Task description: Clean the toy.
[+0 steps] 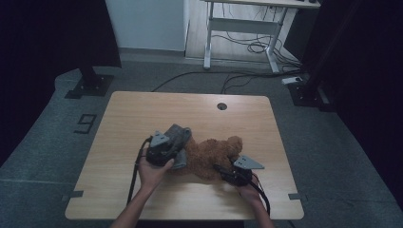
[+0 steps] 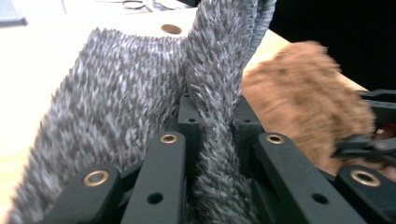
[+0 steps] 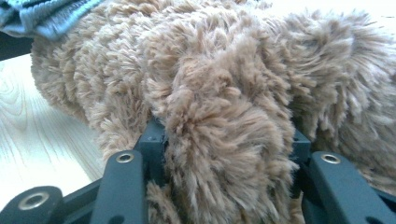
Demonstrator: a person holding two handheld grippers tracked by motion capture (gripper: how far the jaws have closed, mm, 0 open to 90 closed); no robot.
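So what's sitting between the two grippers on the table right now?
The brown teddy bear lies between them in the high view. The left gripper is shut on the grey knitted garment at its left side; the right gripper is shut on its plush.

Brown plush bear (image 1: 211, 156) under grey knit (image 1: 178, 137)

plush bear (image 1: 211, 156) lies mid-bench (image 1: 142, 114), knit garment (image 1: 178, 137) touching its left side. left tool (image 1: 164, 151) on garment, right tool (image 1: 228, 172) at bear's near right. bench hole (image 1: 222, 106) behind them.
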